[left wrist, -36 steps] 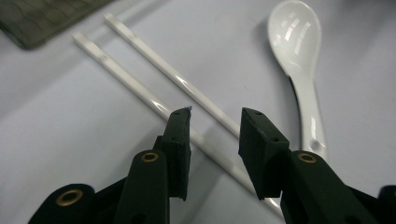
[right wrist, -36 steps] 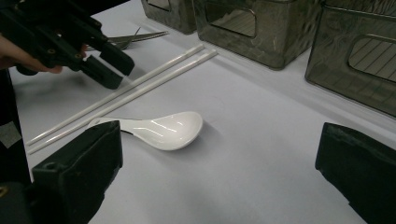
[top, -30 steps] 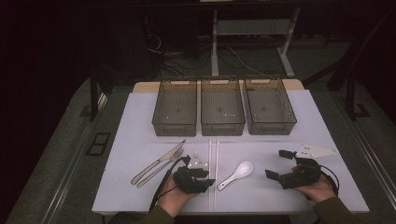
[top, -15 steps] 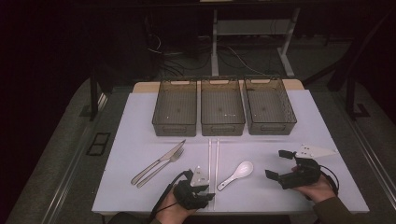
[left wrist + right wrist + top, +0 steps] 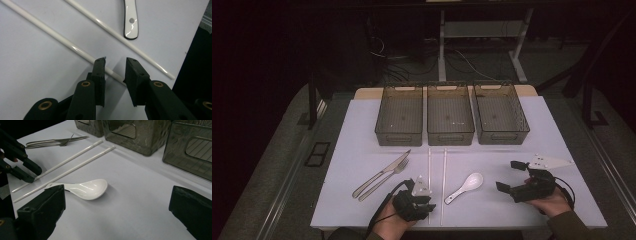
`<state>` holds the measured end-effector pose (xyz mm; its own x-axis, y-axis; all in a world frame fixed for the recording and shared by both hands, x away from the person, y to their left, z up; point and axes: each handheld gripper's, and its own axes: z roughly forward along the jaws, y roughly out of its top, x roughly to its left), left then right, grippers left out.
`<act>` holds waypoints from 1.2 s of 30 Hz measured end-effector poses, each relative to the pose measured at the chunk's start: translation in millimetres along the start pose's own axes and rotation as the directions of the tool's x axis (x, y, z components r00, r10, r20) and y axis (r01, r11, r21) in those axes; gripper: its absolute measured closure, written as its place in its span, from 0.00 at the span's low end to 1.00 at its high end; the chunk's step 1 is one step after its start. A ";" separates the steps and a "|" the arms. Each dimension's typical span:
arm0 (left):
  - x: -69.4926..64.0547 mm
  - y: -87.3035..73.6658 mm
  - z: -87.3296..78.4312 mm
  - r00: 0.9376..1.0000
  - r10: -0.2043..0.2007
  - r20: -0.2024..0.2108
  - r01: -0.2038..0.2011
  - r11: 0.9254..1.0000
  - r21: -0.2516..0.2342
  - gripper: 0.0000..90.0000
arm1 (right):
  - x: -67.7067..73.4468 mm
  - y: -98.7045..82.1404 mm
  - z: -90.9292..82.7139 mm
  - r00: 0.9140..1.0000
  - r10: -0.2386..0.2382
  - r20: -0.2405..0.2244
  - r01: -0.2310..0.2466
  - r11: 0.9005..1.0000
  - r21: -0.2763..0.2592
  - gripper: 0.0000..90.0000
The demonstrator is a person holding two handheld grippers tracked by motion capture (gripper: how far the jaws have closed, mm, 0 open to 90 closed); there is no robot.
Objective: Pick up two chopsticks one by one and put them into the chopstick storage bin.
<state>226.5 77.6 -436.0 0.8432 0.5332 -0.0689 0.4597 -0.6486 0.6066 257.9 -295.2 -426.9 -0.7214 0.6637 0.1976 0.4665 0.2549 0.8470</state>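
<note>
Two white chopsticks lie side by side mid-table. The left chopstick (image 5: 430,167) (image 5: 62,41) has its near end between the jaws of my left gripper (image 5: 426,206) (image 5: 115,62). Those jaws have just been closing, but a gap still shows on both sides of the stick. The right chopstick (image 5: 444,175) (image 5: 112,31) lies free beside it. A white ceramic spoon (image 5: 467,186) (image 5: 87,188) rests further right, its handle (image 5: 131,22) toward the chopsticks. My right gripper (image 5: 508,175) (image 5: 117,195) hovers open and empty, right of the spoon.
Three empty smoked-plastic bins (image 5: 398,137) (image 5: 450,137) (image 5: 502,137) stand in a row at the back of the white mat. A knife and fork (image 5: 382,175) (image 5: 55,142) lie at the left. The table's near edge (image 5: 190,50) is close to the left gripper.
The left gripper has slid a little toward the near table edge, onto the chopstick's end, and its jaws have narrowed. The right gripper has not moved.
</note>
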 end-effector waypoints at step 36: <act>112.8 68.1 31.2 0.948 -0.237 -0.212 0.227 0.971 -0.069 0.69 | -0.7 1.8 3.1 1.000 -0.007 -0.016 0.007 1.000 0.000 0.01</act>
<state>361.6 76.6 -427.2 0.6316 0.7742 -0.0409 0.6187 -0.4715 0.6284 260.8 -293.0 -426.9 -0.7331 0.6503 0.1993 0.4610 0.2598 0.8485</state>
